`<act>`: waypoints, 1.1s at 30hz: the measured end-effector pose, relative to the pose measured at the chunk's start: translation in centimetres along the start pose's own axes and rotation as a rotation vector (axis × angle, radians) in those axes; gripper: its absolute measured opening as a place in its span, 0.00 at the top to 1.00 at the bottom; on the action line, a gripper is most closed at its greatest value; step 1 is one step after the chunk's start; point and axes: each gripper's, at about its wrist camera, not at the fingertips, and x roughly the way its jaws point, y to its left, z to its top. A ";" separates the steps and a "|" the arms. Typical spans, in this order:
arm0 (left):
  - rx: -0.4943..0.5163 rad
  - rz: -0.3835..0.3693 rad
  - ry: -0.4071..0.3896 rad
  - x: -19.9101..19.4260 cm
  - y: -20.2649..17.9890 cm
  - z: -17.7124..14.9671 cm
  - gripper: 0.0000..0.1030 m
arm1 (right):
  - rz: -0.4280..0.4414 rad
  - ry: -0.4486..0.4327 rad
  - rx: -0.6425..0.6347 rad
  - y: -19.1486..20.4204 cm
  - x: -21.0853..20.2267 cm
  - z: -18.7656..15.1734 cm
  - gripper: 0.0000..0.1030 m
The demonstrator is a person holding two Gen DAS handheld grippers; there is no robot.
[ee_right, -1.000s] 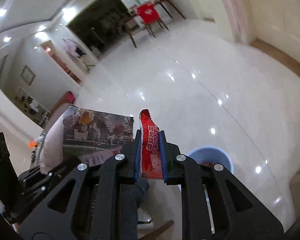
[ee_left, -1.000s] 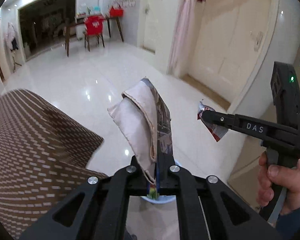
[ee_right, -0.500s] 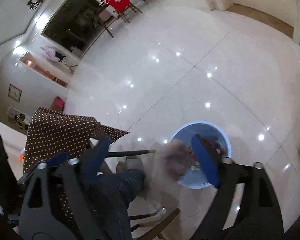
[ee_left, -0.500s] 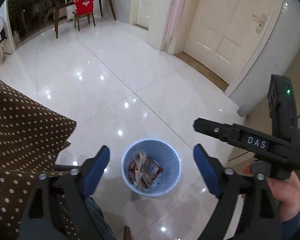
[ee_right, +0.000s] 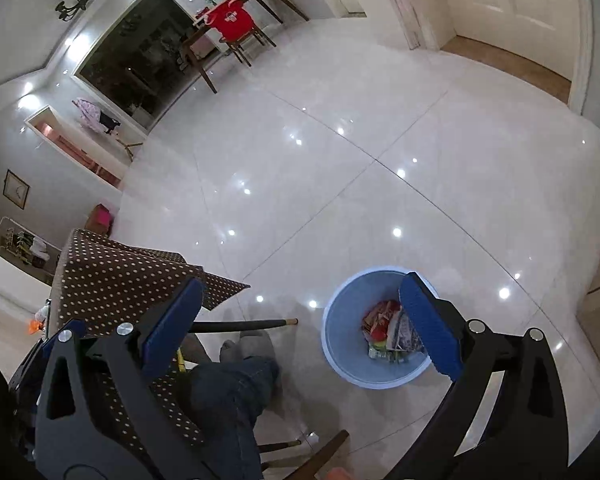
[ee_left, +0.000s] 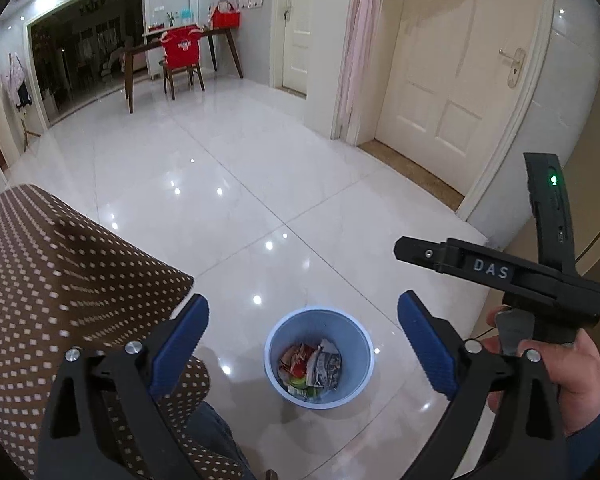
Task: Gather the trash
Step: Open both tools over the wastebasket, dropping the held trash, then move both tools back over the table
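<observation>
A light blue trash bin (ee_left: pixel 356 340) stands on the white tile floor and holds several wrappers and papers (ee_left: pixel 312 366). It also shows in the right wrist view (ee_right: pixel 336 328), with the trash (ee_right: pixel 386 330) inside. My left gripper (ee_left: pixel 303 342) is open and empty, high above the bin. My right gripper (ee_right: pixel 300 328) is open and empty too, above the bin's left side. In the left wrist view the right gripper's black body (ee_left: pixel 500 276) is at the right, held by a hand.
A table with a brown polka-dot cloth (ee_left: pixel 60 280) is at the left, also in the right wrist view (ee_right: pixel 120 276). The person's jeans leg (ee_right: pixel 228 400) and chair legs (ee_right: pixel 244 325) are below. A cream door (ee_left: pixel 452 80) and a far table with a red-covered chair (ee_left: pixel 180 50) stand beyond.
Both grippers opened and dropped their loads: the left let go of the folded paper and napkin, the right the red wrapper. These now lie in the bin.
</observation>
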 end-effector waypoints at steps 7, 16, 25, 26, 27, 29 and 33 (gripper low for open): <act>-0.024 0.001 -0.078 -4.3 1.5 1.0 0.09 | 0.031 -0.032 -0.040 3.2 -1.8 0.5 0.06; -0.040 0.054 -0.207 -11.0 5.2 1.2 0.07 | 0.093 -0.103 -0.159 11.0 -5.0 0.8 0.06; -0.115 0.165 -0.283 -16.3 11.7 -0.3 0.07 | 0.168 -0.117 -0.315 21.4 -5.8 -0.4 0.06; -0.125 0.183 -0.287 -16.8 12.5 -0.6 0.07 | 0.181 -0.115 -0.335 22.9 -5.6 -0.8 0.06; -0.136 0.208 -0.289 -17.4 13.4 -0.9 0.07 | 0.190 -0.112 -0.348 23.8 -5.5 -0.9 0.06; -0.157 0.253 -0.291 -18.4 15.1 -1.3 0.07 | 0.212 -0.100 -0.383 26.4 -4.8 -1.5 0.06; -0.229 0.327 -0.311 -20.6 19.5 -2.8 0.07 | 0.243 -0.073 -0.446 31.2 -3.2 -2.6 0.06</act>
